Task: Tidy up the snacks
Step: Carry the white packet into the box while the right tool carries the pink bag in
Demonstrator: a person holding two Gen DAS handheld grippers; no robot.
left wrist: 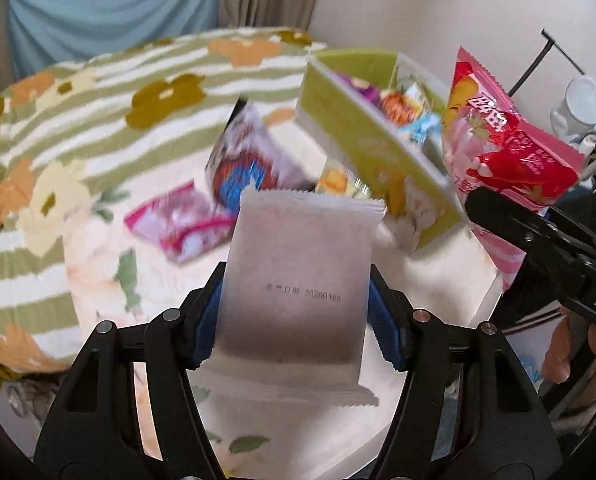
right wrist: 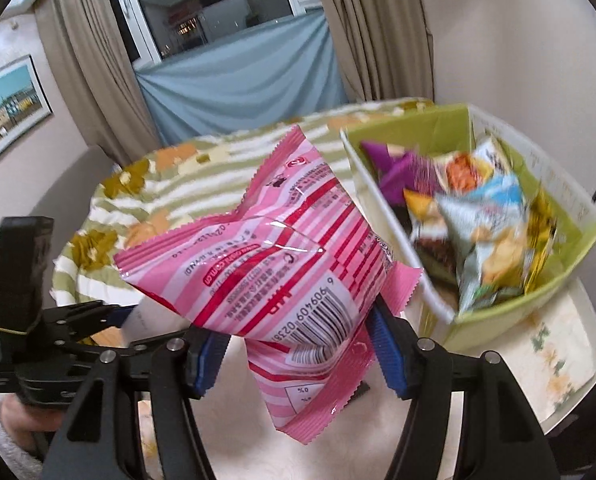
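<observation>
A floral-striped blanket (left wrist: 58, 152) is spread across the bed beyond both tools, with a pale flowered desk (left wrist: 146, 272) surface seen beneath them. A green box (right wrist: 553, 276) is set ahead and to the right of the right tool (right wrist: 298, 344), and mixed snack packets (right wrist: 481, 216) are piled inside it. A pink striped snack bag (right wrist: 274, 256) is pinched between the blue pads of the right tool and held raised, just left of the box's near wall, barcode side toward the camera. In the left wrist view, the same pink bag (left wrist: 509, 144) is seen to the right of the left tool (left wrist: 294, 316), above the box's near edge. A plain white packet (left wrist: 298, 280), date-stamped, is clamped upright between the blue pads of the left tool. Three loose packets, blurred, are left lying on the desk ahead of that tool: a pink one (left wrist: 178, 228), a blue-and-red one (left wrist: 250, 160) and a yellow one (left wrist: 337, 180) beside the box.
</observation>
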